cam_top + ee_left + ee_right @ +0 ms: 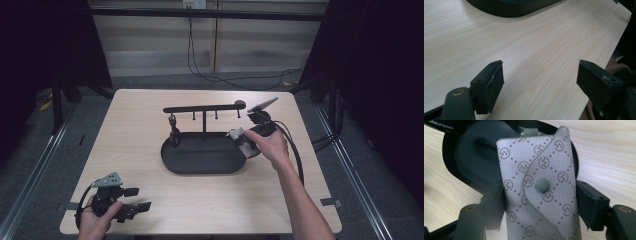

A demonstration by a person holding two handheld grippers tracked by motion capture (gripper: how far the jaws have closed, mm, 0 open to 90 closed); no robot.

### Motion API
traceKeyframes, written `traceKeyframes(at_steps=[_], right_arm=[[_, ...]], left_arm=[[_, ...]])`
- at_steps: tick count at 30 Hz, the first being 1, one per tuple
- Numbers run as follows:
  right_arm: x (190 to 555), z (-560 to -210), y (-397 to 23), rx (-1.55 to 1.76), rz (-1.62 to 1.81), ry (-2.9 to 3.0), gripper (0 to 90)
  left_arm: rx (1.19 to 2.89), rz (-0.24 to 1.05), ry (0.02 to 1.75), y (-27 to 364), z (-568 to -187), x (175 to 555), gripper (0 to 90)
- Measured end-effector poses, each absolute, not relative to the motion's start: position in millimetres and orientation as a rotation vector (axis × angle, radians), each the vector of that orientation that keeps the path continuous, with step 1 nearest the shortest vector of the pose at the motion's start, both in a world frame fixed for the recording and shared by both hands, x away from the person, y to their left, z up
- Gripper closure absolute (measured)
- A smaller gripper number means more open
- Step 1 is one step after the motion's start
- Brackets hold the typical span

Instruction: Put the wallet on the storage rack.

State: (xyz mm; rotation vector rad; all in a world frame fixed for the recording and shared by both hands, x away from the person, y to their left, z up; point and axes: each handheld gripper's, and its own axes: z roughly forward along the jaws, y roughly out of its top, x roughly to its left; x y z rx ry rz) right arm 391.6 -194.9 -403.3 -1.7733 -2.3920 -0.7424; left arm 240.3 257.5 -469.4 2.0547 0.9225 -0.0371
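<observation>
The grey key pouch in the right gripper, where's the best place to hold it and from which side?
Grip the key pouch across its two long edges, below the snap button, coming from the end opposite its metal ring. It is flat and narrow, so the right gripper spans it there, as it does now, leaving the ring free.

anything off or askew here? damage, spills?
Nothing stands out. The right gripper is shut squarely on the grey key pouch, snap flap closed, over the black tray. The hook stand is upright. The left gripper is open near the table edge. No spills or damage visible.
</observation>
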Motion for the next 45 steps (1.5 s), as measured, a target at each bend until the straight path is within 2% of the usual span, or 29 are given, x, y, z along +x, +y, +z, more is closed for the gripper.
traceKeyframes(at_steps=[27, 45], right_arm=[[405, -451, -180, -1.867, -0.885, -2.213, 30.8], [406, -468, -169, -1.827, -0.807, -2.292, 28.7]], left_arm=[[2.060, -0.038, 0.928, 258, -470, 241, 21.6], [2.064, -0.047, 0.932, 258, -471, 241, 21.6]])
